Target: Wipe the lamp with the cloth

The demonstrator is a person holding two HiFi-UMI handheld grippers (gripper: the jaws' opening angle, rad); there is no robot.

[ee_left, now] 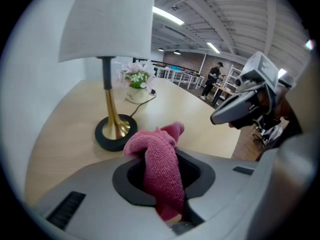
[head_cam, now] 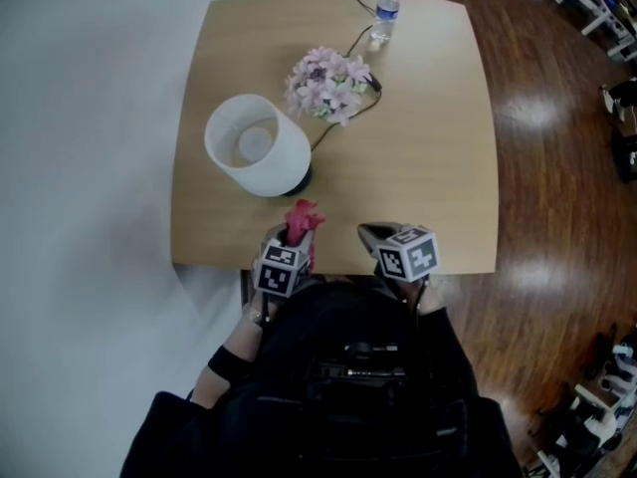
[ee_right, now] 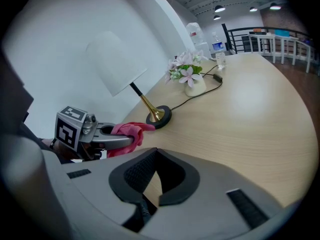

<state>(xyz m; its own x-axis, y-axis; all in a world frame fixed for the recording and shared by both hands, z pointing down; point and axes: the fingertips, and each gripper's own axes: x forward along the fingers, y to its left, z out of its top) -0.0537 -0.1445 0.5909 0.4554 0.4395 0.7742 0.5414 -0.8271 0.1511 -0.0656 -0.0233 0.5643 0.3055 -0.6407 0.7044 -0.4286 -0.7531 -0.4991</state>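
Note:
A table lamp with a white shade [head_cam: 257, 144] and a brass stem on a black base [ee_left: 114, 132] stands on the left half of the wooden table [head_cam: 428, 127]. My left gripper [head_cam: 296, 235] is shut on a pink cloth [ee_left: 161, 168], which bunches out past the jaws just short of the lamp base. In the right gripper view the same pink cloth [ee_right: 125, 132] shows in the left gripper's jaws. My right gripper [head_cam: 370, 235] is shut and holds nothing, over the table's near edge to the right of the left one.
A small vase of pink flowers [head_cam: 328, 83] stands behind the lamp, with the lamp's black cord [head_cam: 343, 118] running past it. A water bottle [head_cam: 385, 15] is at the table's far edge. Wooden floor [head_cam: 557, 187] lies to the right.

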